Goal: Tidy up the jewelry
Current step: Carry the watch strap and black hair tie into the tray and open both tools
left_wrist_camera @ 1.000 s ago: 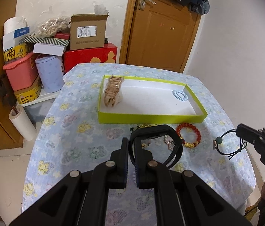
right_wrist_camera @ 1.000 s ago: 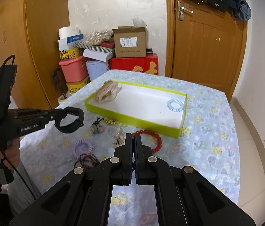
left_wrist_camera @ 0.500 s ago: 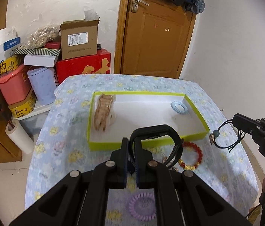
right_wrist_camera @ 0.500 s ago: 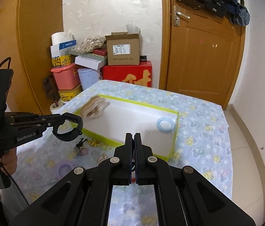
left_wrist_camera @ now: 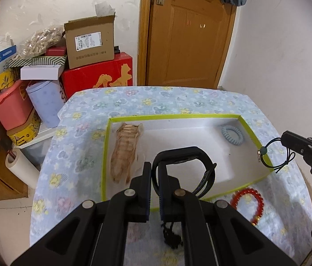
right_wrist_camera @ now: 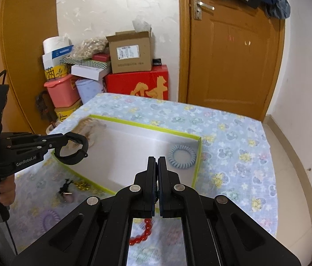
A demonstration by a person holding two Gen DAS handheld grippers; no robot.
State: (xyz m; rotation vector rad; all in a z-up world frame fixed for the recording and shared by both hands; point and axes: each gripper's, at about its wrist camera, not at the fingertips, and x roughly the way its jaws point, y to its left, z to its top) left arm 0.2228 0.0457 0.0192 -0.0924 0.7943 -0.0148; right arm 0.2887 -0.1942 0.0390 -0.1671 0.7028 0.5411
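The left hand-held gripper (left_wrist_camera: 154, 173) is pressed together on a black band (left_wrist_camera: 183, 155), which loops above the near left part of the green-rimmed tray (left_wrist_camera: 173, 117). In the right wrist view the same band (right_wrist_camera: 73, 148) hangs over the tray's near left edge, clear of the floor of the tray.

The right hand-held gripper (right_wrist_camera: 157, 166) has its fingers pressed together. From its own camera nothing held is visible at the tips; the left wrist view shows it (left_wrist_camera: 285, 138) pinching a dark elastic tie with a green bead (left_wrist_camera: 264, 150), suspended above the tray's right rim.

Inside the tray lie 2 items: a tan woven piece (left_wrist_camera: 126, 150) at the left end, blurred and hard to identify, and a pale blue coil tie (left_wrist_camera: 232, 135) in the far right corner.

On the floral worktop (left_wrist_camera: 78, 155) outside the tray, a red bead bracelet (left_wrist_camera: 248, 201) lies near the front right; in the right wrist view it (right_wrist_camera: 141, 235) is largely hidden by the gripper body. A purple coil tie (right_wrist_camera: 49, 218), a gold piece (right_wrist_camera: 82, 185) and a small dark item (right_wrist_camera: 65, 190) are motion-blurred at front left. A dark tangled object (left_wrist_camera: 171, 236) sits partly hidden between the left gripper's arms.
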